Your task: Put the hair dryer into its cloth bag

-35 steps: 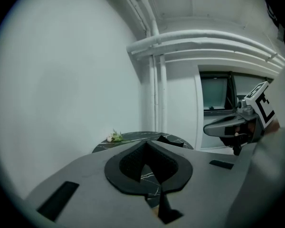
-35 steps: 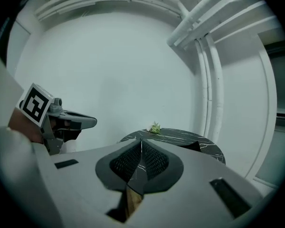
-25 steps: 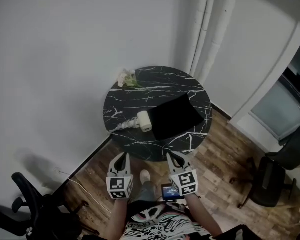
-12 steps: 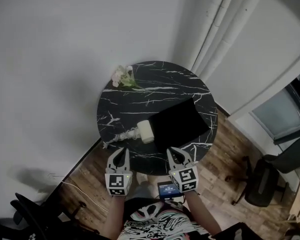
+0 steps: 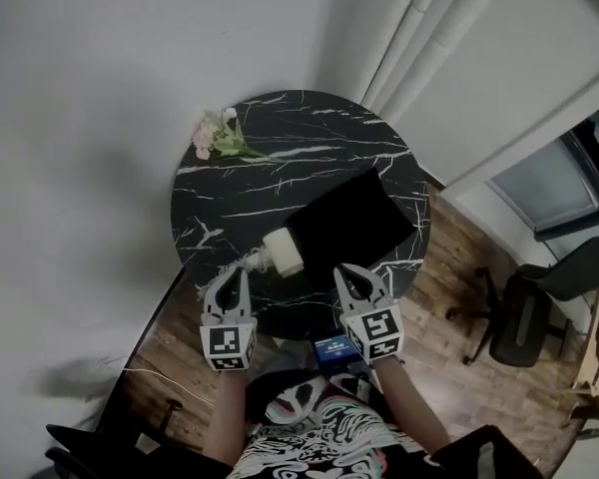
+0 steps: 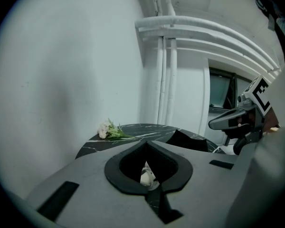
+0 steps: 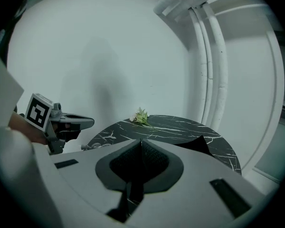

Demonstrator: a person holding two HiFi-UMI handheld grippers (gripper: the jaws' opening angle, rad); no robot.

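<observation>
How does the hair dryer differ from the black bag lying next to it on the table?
The hair dryer is pale cream; the cloth bag is black. The hair dryer is small and chunky; the cloth bag lies flat and covers far more surface. The hair dryer sits left of the cloth bag in the head view. Both rest side by side on the dark, white-veined round table.

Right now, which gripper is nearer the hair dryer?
Left. The left gripper sits just short of the hair dryer; the right gripper is farther off, facing the cloth bag.
</observation>
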